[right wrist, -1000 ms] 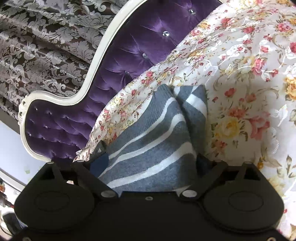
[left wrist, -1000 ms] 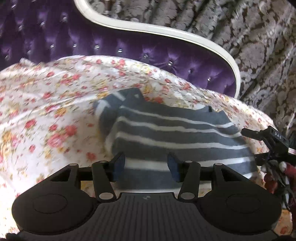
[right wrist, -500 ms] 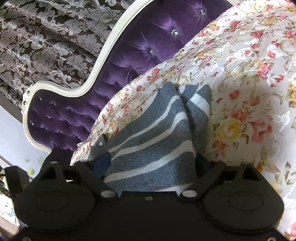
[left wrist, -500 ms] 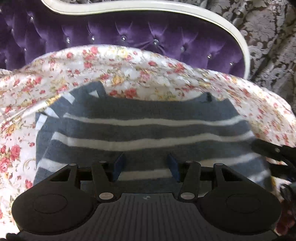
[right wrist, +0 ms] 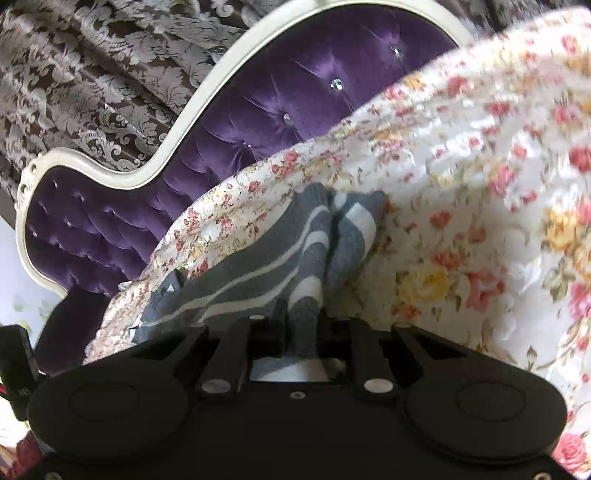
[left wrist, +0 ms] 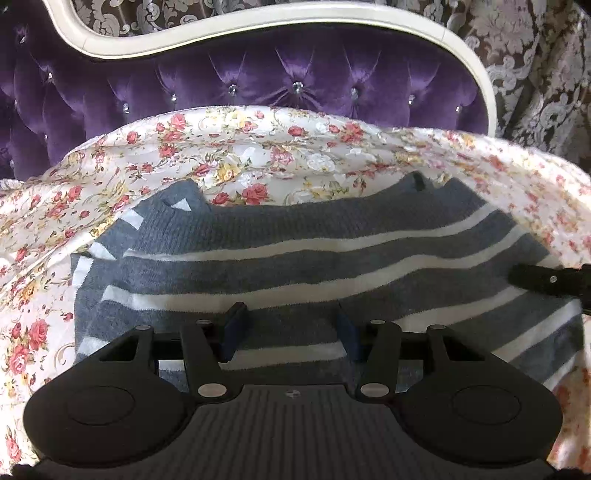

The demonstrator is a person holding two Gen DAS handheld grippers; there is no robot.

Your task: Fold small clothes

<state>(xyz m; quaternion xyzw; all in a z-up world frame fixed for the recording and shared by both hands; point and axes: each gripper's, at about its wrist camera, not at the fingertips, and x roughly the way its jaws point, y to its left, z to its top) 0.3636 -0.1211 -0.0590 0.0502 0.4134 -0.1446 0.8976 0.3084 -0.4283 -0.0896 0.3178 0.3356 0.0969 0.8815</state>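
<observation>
A grey sweater with white stripes (left wrist: 314, 258) lies folded on a floral bedspread (left wrist: 258, 155). My left gripper (left wrist: 290, 330) hovers over the sweater's near edge. Its blue pads (left wrist: 232, 328) stand apart, and the knit lies flat beneath and between them without being pinched. My right gripper (right wrist: 301, 321) is at the sweater's (right wrist: 258, 269) end, with its jaws closing. A bunched fold of the knit is squeezed between its fingers (right wrist: 280, 314). In the left wrist view one black finger of the right gripper (left wrist: 543, 280) rests at the sweater's right side.
A purple tufted headboard (left wrist: 258, 77) with a cream frame (left wrist: 332, 26) rises just behind the bedspread. Brown damask curtains (right wrist: 92, 74) hang beyond it. The bedspread (right wrist: 480, 221) spreads out wide to the right of the sweater in the right wrist view.
My right gripper's jaws went from wide apart to pinching the sweater's edge, which now bunches up. The left gripper slid sideways until the sweater sat centred before it, then held still.
</observation>
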